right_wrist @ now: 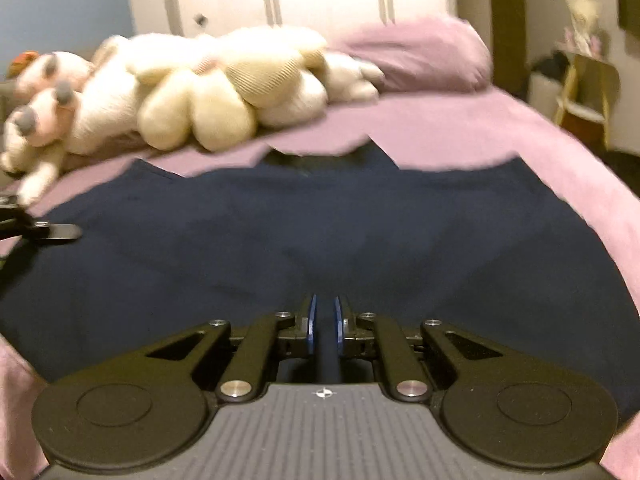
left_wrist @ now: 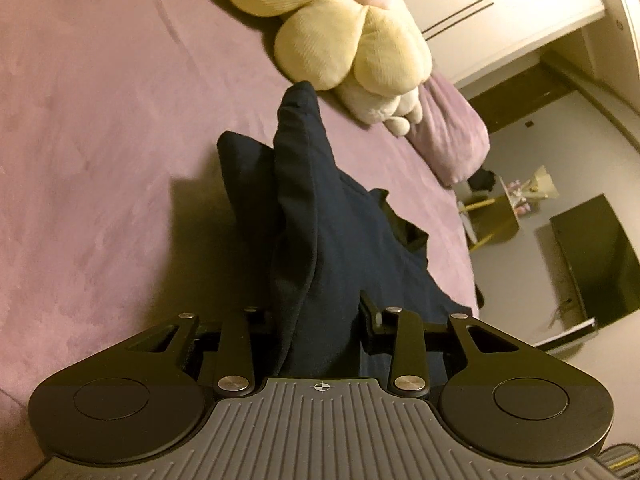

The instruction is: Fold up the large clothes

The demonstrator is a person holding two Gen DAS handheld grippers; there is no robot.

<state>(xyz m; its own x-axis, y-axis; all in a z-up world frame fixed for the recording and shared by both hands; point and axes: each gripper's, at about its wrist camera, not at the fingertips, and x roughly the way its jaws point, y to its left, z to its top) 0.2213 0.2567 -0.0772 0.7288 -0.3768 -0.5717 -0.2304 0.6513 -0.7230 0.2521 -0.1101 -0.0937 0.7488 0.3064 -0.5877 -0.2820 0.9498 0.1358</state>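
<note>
Both grippers pinch the navy garment [right_wrist: 320, 232]: left gripper [left_wrist: 320, 320] bunches a fold, right gripper [right_wrist: 324, 320] clamps its near edge. Bare purple bedsheet [left_wrist: 100, 120] spreads left; plush toys [right_wrist: 192, 96] crowd the far edge.

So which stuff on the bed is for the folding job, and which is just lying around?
For the job:
navy garment
left gripper, shut on a bunch of the cloth
right gripper, nipping the cloth

Just lying about:
cream plush toys
purple pillow
</note>
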